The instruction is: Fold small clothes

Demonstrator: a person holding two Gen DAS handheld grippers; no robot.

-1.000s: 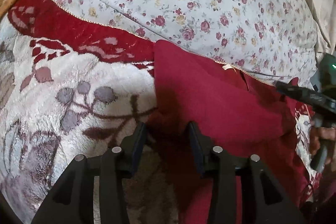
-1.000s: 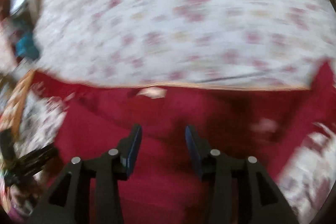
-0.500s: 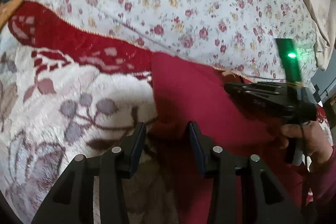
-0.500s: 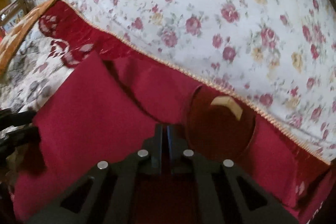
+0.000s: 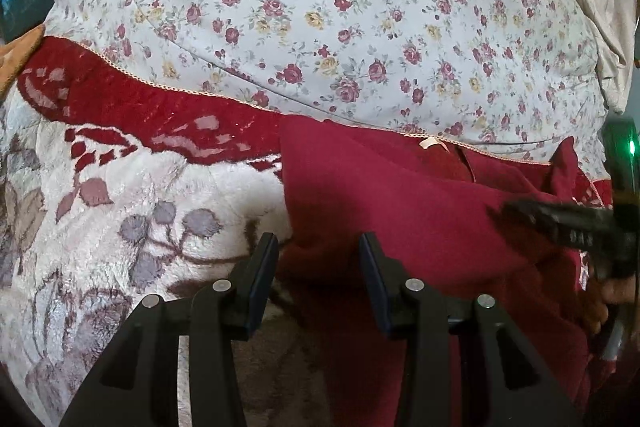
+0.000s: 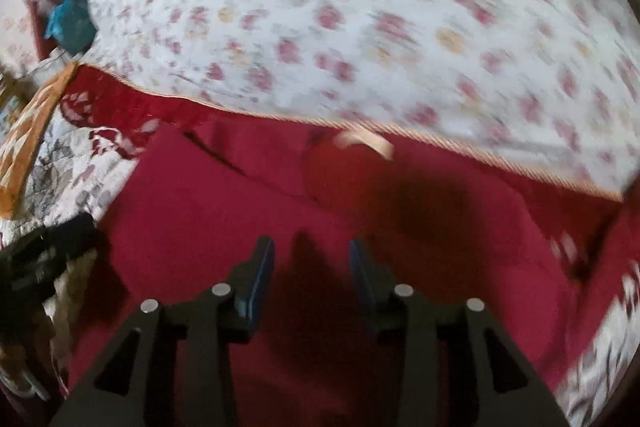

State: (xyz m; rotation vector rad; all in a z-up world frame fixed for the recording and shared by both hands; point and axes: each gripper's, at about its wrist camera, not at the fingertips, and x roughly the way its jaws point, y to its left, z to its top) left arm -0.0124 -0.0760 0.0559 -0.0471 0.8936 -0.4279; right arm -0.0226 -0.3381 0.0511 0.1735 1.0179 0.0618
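A floral duvet (image 5: 360, 27) fills the far half of both views, lying over a plush patterned blanket (image 5: 120, 219) that serves as the work surface. On the blanket, its far edge touching the duvet's piped hem, lies the dark red garment (image 5: 400, 211), spread mostly flat with one flap already lying across it along a diagonal crease; its pale neck label (image 6: 366, 141) faces up near the hem, so the collar end points away from the person. The left gripper (image 5: 318, 259) sits low over the garment's left edge, jaws apart and holding nothing, apparently placed to take that edge for the next fold. The right gripper (image 6: 310, 261) hovers over the middle of the cloth, jaws likewise apart and empty; this view is motion-blurred, so whether its tips touch the fabric cannot be settled. Folding looks only partly done.
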